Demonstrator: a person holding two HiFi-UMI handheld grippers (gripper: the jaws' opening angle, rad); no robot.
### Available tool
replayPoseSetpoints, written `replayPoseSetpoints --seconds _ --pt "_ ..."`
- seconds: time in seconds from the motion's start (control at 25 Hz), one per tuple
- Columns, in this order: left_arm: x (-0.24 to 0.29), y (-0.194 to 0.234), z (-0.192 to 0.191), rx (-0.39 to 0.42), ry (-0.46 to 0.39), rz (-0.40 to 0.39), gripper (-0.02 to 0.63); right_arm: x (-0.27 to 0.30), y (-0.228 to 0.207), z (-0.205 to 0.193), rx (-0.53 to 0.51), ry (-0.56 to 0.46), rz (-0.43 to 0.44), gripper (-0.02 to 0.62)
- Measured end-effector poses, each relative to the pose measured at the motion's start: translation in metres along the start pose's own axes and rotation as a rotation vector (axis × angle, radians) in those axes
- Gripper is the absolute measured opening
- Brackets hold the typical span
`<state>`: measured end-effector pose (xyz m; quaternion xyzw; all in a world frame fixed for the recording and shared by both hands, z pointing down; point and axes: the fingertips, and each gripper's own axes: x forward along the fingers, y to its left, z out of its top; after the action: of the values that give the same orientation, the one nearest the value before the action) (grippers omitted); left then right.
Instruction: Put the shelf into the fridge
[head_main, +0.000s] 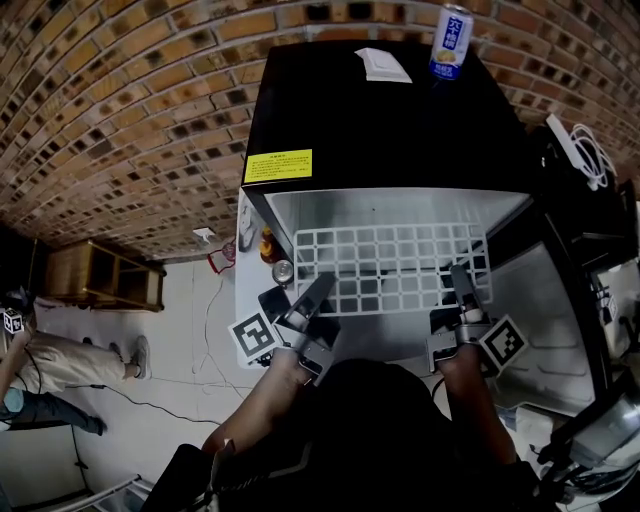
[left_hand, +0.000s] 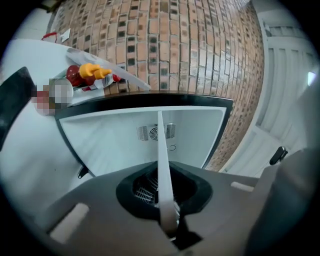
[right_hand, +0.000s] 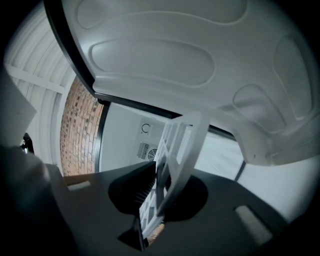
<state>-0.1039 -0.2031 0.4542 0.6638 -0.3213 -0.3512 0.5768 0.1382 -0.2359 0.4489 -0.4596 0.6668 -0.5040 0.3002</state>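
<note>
Left gripper (head_main: 320, 287) and right gripper (head_main: 462, 274) clamp the near edge of the shelf (head_main: 390, 262) (white grid) reaching into the fridge (head_main: 380, 130).

One fridge (head_main: 370, 110), one white shelf (head_main: 390, 265), two claws (head_main: 318, 292) (head_main: 462, 280), one drink can (head_main: 451, 42).

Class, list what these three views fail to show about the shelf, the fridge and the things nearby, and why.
1. Rails for the shelf: seen in no view; the top of the fridge covers the upper interior in the head view.
2. Label on the can and print on the yellow sticker: too small, head view.
3. The door bottles: partly behind a blur patch, left gripper view.
</note>
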Motion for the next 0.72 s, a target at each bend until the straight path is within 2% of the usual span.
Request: replayPoseSetpoints --seconds 0.24,0.52,0.72 --pt "0.003 -0.001 0.008 0.017 -0.014 0.011 0.026 0.002 0.003 -0.003 0.019 0.0 0.011 0.055" --pt "0.01 0.0 0.015 0.01 -0.048 -0.007 0.025 0.016 -0.005 0.001 0.004 0.009 -0.03 0.055" --pt "0.017 0.001 0.02 0.036 -0.082 -0.001 0.025 0.022 -0.005 0.003 0.027 0.004 -0.034 0.055"
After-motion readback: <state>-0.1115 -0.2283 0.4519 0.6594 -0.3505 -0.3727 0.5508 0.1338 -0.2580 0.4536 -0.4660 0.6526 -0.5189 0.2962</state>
